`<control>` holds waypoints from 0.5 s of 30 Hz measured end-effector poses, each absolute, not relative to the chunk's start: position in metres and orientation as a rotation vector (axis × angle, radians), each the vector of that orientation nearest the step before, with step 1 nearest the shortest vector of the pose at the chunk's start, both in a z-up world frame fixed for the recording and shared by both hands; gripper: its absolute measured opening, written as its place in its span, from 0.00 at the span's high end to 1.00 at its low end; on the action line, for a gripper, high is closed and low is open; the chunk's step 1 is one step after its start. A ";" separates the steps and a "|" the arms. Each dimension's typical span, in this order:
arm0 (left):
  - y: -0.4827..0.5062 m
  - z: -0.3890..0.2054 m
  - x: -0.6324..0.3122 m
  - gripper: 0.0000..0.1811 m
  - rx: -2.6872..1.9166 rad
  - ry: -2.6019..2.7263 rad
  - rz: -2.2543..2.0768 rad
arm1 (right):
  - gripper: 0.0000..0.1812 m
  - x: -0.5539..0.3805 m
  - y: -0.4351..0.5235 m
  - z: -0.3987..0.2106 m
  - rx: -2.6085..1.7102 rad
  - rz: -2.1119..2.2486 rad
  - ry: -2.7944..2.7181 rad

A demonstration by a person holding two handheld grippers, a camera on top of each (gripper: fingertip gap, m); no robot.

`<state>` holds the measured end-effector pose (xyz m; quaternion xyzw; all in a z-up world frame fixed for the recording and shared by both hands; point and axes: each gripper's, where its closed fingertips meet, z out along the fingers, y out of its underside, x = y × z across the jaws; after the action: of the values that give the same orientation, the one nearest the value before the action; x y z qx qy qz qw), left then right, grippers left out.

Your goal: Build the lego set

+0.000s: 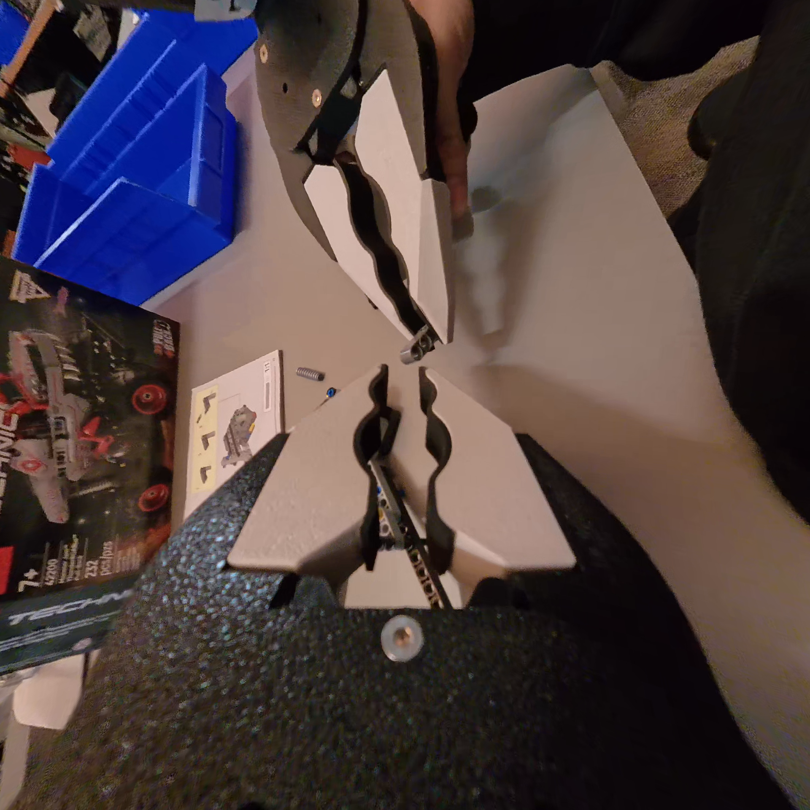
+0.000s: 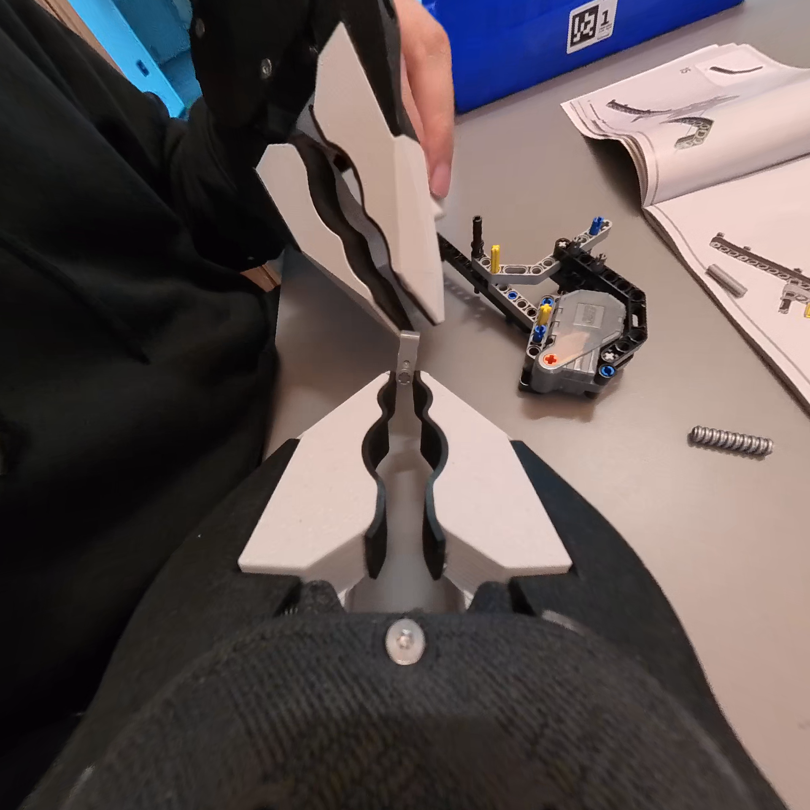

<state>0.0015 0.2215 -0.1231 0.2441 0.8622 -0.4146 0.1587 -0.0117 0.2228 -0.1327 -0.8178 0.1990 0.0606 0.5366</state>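
Small grey connector (image 2: 408, 356), light, stiff, slippery: best pinched flat-sided, right gripper (image 2: 405, 380) clamped on it, left gripper (image 1: 403, 372) slightly apart, empty-tipped.

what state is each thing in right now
right gripper: shut on small grey lego piece
left gripper: open, empty
black and grey lego assembly: partly built, flat on table
silver metal coil spring: loose, on its side
white paper instruction booklet: open
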 end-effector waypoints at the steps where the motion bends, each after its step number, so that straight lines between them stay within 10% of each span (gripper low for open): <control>1: 0.222 -0.122 0.002 0.92 0.715 2.445 -1.183 | 0.97 -0.011 0.223 -0.133 -1.943 0.149 0.480; 15: 0.221 -0.121 -0.012 0.91 0.871 2.358 -1.215 | 0.97 -0.021 0.227 -0.131 -1.891 0.286 0.479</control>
<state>-0.0123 0.2214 -0.1210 0.3071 0.8317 -0.4286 0.1739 -0.0213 0.2265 -0.1308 -0.7996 0.2027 0.1209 0.5522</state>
